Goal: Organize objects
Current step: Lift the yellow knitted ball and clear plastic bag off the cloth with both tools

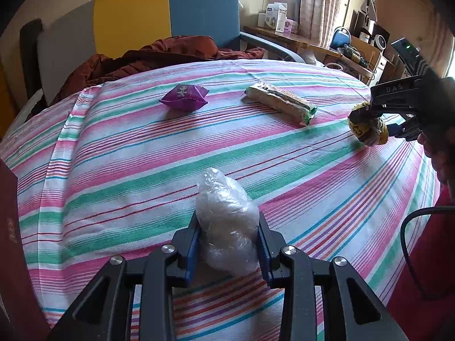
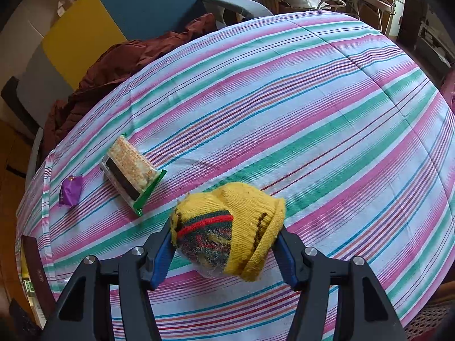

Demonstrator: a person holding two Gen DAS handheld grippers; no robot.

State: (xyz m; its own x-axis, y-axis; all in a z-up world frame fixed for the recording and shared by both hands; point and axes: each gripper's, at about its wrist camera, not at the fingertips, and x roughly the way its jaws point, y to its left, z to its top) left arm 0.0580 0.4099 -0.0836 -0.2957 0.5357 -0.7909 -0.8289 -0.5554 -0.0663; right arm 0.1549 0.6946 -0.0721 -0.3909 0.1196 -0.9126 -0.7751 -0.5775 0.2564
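Two grippers: both loaded.
left gripper [image 1: 227, 244]: clamped on plastic bag [image 1: 227, 224].
right gripper [image 2: 227, 251]: clamped on yellow sock bundle [image 2: 230, 227].

The striped bedsheet [image 1: 142, 153] is matt woven cloth with a fine visible weave. The clear plastic bundle [image 1: 227, 227] is thin crinkled film, glossy where light catches it. The yellow sock [image 2: 241, 218] is coarse knitted yarn, fuzzy and pilled. The purple snack packet [image 1: 183, 96] is shiny foil-like plastic; the cracker pack [image 1: 280, 101] is wrapped in glossy clear film. The left gripper [image 1: 227, 244] is matt black plastic with bright metal pins. The rust-brown quilt [image 1: 159, 54] looks soft and faintly sheened.
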